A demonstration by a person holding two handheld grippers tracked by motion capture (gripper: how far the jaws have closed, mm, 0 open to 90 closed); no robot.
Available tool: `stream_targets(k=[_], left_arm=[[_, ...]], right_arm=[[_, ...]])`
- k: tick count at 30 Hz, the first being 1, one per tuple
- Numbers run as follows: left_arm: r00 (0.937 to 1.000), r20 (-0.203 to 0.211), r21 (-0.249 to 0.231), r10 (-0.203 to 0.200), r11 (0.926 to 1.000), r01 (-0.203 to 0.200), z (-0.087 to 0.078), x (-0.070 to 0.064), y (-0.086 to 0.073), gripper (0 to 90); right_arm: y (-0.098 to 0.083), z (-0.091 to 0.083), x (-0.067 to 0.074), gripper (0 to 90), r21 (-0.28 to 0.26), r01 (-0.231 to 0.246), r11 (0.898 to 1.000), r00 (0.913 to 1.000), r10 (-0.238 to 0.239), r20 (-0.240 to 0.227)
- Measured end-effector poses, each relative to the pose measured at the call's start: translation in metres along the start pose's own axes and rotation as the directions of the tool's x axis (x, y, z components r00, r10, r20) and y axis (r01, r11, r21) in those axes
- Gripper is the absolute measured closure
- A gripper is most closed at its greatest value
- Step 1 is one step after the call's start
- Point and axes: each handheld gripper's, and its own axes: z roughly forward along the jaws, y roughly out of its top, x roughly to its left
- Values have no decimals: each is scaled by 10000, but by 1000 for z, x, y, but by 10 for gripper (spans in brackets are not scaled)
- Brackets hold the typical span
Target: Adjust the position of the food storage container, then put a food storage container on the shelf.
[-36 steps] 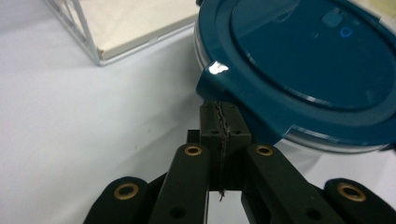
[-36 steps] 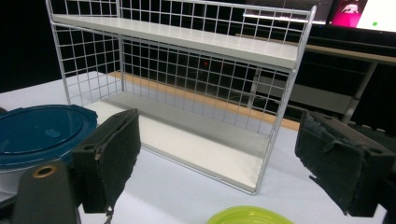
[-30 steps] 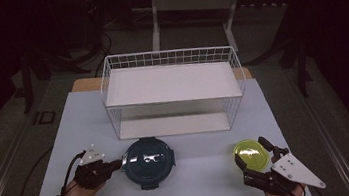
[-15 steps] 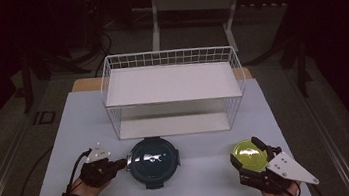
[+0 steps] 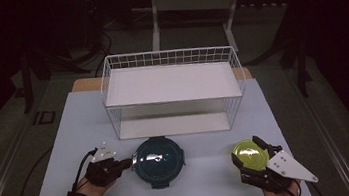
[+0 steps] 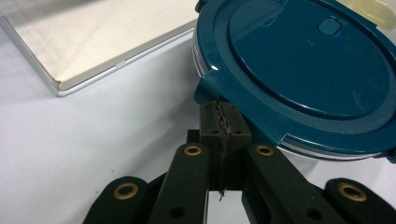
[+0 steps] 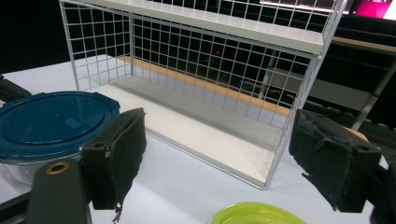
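A round container with a dark blue lid (image 5: 159, 160) (image 6: 303, 60) stands on the white table, in front of the wire rack. My left gripper (image 5: 129, 161) (image 6: 219, 116) lies at its left side, shut, with the tips tucked against the latch tab on the lid's rim. A small container with a yellow-green lid (image 5: 249, 154) (image 7: 254, 214) sits at the front right. My right gripper (image 5: 247, 153) (image 7: 224, 140) straddles it with the jaws wide open, and the pads stand clear of the lid.
A white wire rack (image 5: 170, 83) (image 7: 210, 60) with an upper and a lower shelf stands at the middle back of the table (image 5: 85, 124). Its lower shelf (image 6: 93, 42) opens toward me. Dark floor and stands surround the table.
My left gripper and the blue-lidded container have shifted a little to the right together. The right gripper and the green-lidded container have stayed in place.
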Motion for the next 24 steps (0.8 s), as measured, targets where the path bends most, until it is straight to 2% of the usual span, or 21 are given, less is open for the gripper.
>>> stream_targets(k=[5, 6, 10, 11, 12, 13, 14, 15, 17, 18, 21, 24], left_arm=[[10000, 20, 15, -89, 10000, 89, -1, 2, 0, 823], [9999, 32, -122, -153, 9998, 153, -7, 3, 0, 799], [9994, 55, -460, -340, 9984, 342, -15, 4, 2, 670], [9990, -21, -677, -449, 9967, 446, -19, 4, 3, 670], [9970, -484, -1103, -608, 9924, 552, -26, 3, 4, 463], [9958, -179, -1360, -895, 9869, 863, -31, 5, 5, 413], [9958, -179, -1360, -895, 9869, 863, -31, 5, 5, 290], [9946, -125, -1396, -1033, 9851, 1006, -33, 5, 5, 290], [9947, 291, -1237, -985, 9871, 1014, -35, 6, 5, 181], [9943, 305, -1265, -1019, 9864, 1049, -36, 5, 5, 153], [9918, 740, -1141, -1040, 9871, 1120, -36, 5, 7, 132], [9874, 1139, -1008, -1102, 9874, 1218, -34, 4, 10, 86]], right_arm=[[0, 0, 0, 172, 83, -52, 10000, 10000, 53, -36], [-1, 0, -1, 162, 97, -254, 9996, 9995, 255, -168], [-1, 1, -1, 145, 95, -231, 9997, 9994, 233, -249], [-1, 1, -1, 145, 95, -231, 9997, 9994, 233, -249], [-1, 2, 0, 134, 257, -325, 9991, 9989, 334, -338], [-2, 3, 1, 133, 328, -368, 9988, 9984, 381, -425], [-2, 3, 1, 133, 328, -368, 9988, 9984, 381, -425], [-2, 5, 2, 132, 393, -351, 9986, 9980, 371, -510], [-2, 6, 4, 128, 440, -374, 9983, 9968, 404, -691], [-1, 6, 5, 126, 470, -420, 9980, 9959, 456, -785], [2, 10, 10, 112, 612, -469, 9970, 9916, 539, -1177], [5, 16, 14, 108, 864, -840, 9927, 9783, 986, -1824]])
